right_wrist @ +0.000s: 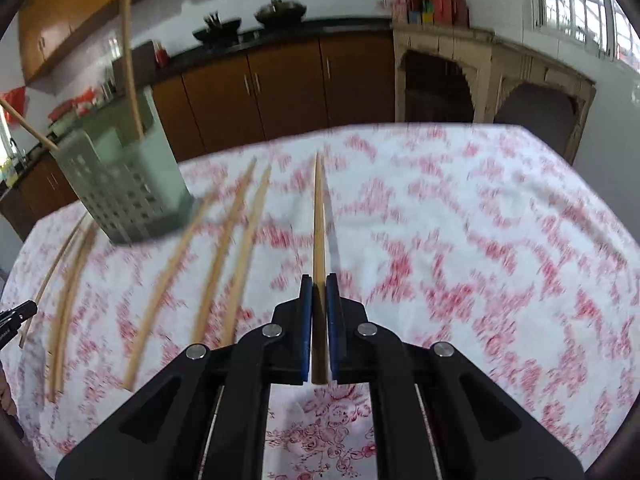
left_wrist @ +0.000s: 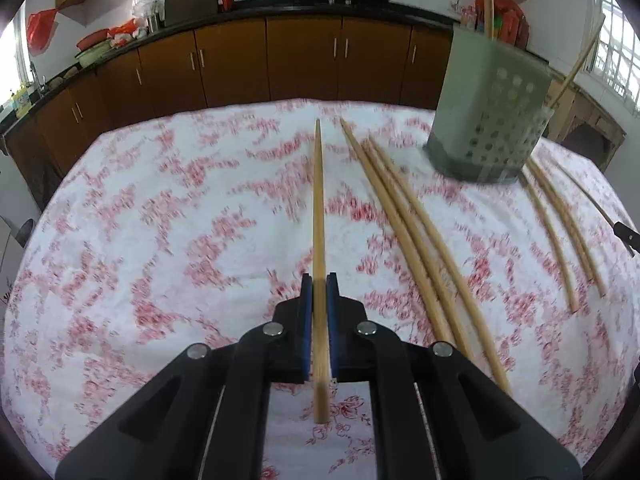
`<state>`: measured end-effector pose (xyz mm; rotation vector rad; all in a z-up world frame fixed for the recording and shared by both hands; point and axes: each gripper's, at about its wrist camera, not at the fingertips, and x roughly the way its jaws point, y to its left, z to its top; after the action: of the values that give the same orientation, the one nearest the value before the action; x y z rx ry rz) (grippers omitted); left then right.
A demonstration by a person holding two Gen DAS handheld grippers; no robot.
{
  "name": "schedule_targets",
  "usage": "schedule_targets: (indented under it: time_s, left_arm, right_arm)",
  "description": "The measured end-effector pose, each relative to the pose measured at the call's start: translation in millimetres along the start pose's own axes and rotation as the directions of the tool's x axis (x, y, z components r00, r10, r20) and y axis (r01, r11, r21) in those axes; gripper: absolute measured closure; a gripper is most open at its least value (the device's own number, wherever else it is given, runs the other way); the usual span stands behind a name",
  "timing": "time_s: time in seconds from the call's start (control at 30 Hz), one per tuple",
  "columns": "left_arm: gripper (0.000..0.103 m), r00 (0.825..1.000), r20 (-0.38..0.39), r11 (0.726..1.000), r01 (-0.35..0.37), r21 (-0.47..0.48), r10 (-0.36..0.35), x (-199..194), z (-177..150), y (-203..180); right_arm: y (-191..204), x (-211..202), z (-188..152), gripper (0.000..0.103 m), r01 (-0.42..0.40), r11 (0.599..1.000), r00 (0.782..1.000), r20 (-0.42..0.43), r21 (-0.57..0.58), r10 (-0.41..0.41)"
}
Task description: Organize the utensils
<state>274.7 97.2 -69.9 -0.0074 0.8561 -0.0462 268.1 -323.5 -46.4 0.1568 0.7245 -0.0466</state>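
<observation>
My left gripper [left_wrist: 319, 280] is shut on a wooden chopstick [left_wrist: 319, 200] that runs straight ahead between the blue pads, its tip pointing away over the tablecloth. My right gripper [right_wrist: 319, 280] is likewise shut on another chopstick [right_wrist: 319, 216], held along its fingers. A pale green perforated utensil holder [left_wrist: 492, 108] stands at the upper right of the left wrist view with two chopsticks sticking out of it; the same holder [right_wrist: 124, 176] stands at the left of the right wrist view. Several loose chopsticks [left_wrist: 416, 240] lie on the cloth between the holder and my left gripper.
The table wears a white cloth with red flowers [left_wrist: 180, 220]. More loose chopsticks [right_wrist: 228, 256] lie left of my right gripper. Brown kitchen cabinets [left_wrist: 240, 64] and a dark counter with woks run behind the table. The other gripper's tip [right_wrist: 16, 314] shows at the left edge.
</observation>
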Motion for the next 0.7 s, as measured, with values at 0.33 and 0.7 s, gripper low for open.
schedule_targets:
  time_s: [0.33, 0.7]
  left_arm:
    - [0.095, 0.987, 0.158, 1.0, 0.024, 0.012, -0.026, -58, 26, 3]
    - [0.095, 0.99, 0.134, 0.999, 0.037, 0.038, -0.042, -58, 27, -2]
  right_arm:
    - [2, -47, 24, 0.096, -0.013, 1.0, 0.983, 0.184, -0.017, 0.016]
    - [2, -59, 29, 0.096, -0.015, 1.0, 0.973, 0.231, -0.015, 0.018]
